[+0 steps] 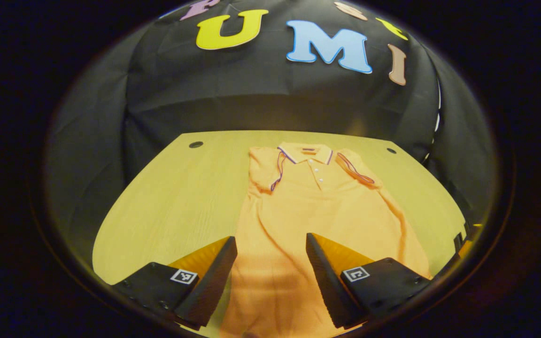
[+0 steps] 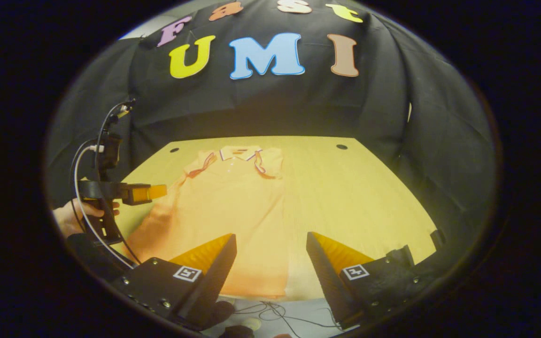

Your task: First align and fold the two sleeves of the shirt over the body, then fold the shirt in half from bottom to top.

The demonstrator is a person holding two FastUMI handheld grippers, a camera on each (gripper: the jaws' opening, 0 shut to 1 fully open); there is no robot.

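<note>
Shirt [image 1: 317, 211] lengthwise, collar toward the far wall.

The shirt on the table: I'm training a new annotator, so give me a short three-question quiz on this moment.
1. True or false: both sleeves of the shirt already lie folded over its body.
2. The left gripper fingers are: A) shut on the hem, B) open above the shirt, C) shut on the collar.
3. Fill in: the shirt lies on the ____, collar toward the booth wall.

Key: 1 true; 2 B; 3 table.
</note>
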